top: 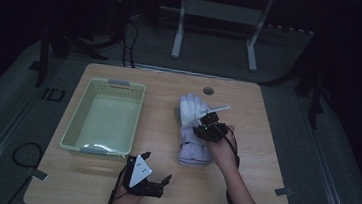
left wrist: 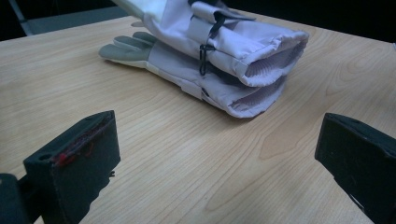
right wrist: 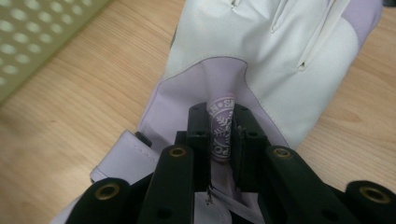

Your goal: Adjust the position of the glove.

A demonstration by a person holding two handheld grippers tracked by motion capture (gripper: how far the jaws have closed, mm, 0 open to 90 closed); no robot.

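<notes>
Wooden table [top: 261,190] carries a pair of stacked gloves [top: 194,128] directly under your right gripper [right wrist: 219,133], whose jaws are clamped on a fold of soft, light fabric. Grip thick folds; thin cloth slips. Your left gripper [top: 155,167] rests apart, empty. A basket [top: 73,132] stands left of both tools, with bare wood between.
</notes>
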